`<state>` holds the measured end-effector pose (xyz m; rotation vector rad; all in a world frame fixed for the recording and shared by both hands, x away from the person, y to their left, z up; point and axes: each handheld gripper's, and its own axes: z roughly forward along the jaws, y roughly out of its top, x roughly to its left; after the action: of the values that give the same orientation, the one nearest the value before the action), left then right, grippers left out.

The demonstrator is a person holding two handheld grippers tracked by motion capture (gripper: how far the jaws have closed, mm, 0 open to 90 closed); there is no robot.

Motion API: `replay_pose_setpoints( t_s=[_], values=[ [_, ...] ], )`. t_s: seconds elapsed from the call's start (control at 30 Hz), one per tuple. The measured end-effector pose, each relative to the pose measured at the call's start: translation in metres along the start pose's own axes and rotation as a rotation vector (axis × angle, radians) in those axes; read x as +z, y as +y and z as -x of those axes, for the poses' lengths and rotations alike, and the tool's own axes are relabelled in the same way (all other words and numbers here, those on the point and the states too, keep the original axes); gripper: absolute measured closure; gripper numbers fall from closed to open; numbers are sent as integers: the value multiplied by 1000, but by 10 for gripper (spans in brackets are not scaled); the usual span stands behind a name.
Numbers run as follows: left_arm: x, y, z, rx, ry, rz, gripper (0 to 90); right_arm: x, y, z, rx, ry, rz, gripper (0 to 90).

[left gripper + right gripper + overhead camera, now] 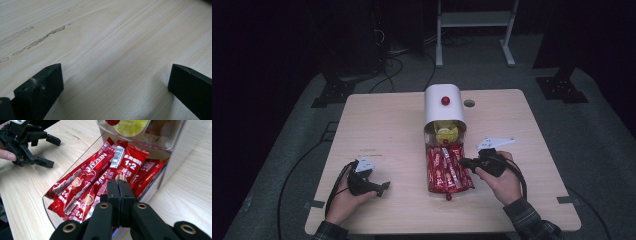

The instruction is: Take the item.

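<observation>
Glossy red Nescafé sachets (pixel 100 180), perhaps a dozen, heaped lengthwise.

Pale wooden table (pixel 377 125) — white dispenser (pixel 443 107), clear tray (pixel 432 187) of red sachets (pixel 447 167).

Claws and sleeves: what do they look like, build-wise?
Both claws are black plastic linkages. The right claw has brass-coloured pivot rivets on its arms; the left claw ends in blocky black jaws. Each carries a grey three-cornered plate on top and trails a black cable. The person's cuffs are dark plaid.

Red sachets (pixel 100 177), white lettering
</observation>
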<state>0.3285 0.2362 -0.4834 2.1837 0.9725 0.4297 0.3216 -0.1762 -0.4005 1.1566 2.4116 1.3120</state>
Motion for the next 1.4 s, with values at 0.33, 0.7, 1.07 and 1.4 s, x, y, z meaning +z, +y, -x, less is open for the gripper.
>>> replay_pose_setpoints(
  t_s=[0.33, 0.7, 1.07, 1.4],
  values=[
    [0, 0, 0, 0, 0, 0, 0, -13, -6, 6, -7, -3, 7, 883],
    [0, 0, 0, 0, 0, 0, 0, -27, -10, 15, -2, -20, 17, 883],
    [0, 0, 0, 0, 0, 0, 0, -38, -14, 24, 9, -43, 29, 883],
    [0, 0, 0, 0, 0, 0, 0, -48, -19, 36, 20, -75, 36, 884]
  ],
)
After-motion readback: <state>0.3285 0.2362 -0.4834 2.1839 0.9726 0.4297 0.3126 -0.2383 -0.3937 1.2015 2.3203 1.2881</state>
